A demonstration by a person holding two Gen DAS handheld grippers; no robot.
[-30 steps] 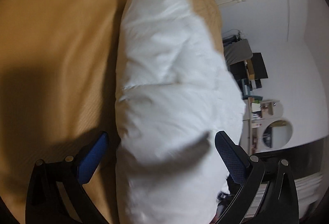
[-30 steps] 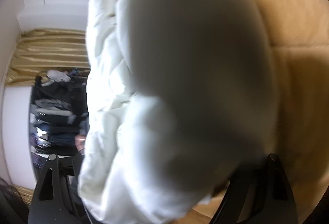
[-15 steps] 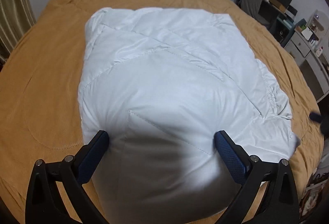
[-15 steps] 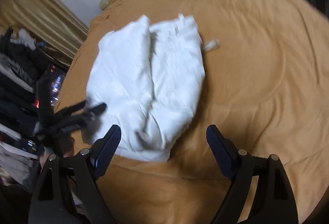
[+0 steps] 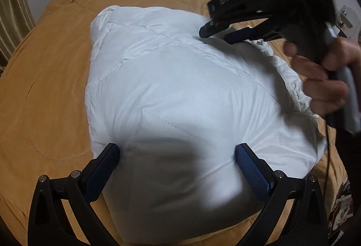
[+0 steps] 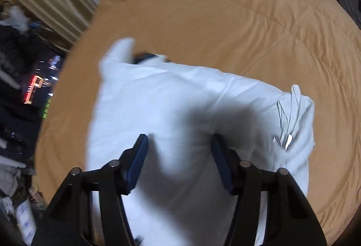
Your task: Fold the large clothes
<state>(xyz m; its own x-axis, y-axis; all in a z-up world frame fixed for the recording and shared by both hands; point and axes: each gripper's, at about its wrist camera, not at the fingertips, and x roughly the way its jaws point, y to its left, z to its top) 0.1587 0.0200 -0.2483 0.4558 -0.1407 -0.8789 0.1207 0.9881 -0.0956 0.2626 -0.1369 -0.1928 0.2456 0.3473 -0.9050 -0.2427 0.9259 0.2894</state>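
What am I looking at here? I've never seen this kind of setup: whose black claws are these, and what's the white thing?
There is no robot. A person holds a two-finger gripper in each hand, and each has a camera looking along its fingers.

The left-hand view shows the left gripper open, its blue pads either side of a white padded garment lying bunched on a bed with a tan cover. In that view you also see the right gripper over the garment's far side, and the hand holding it.

The right-hand view shows the right gripper closing with a fold of the garment between its pads; the picture is blurred, so a firm grip is not clear.
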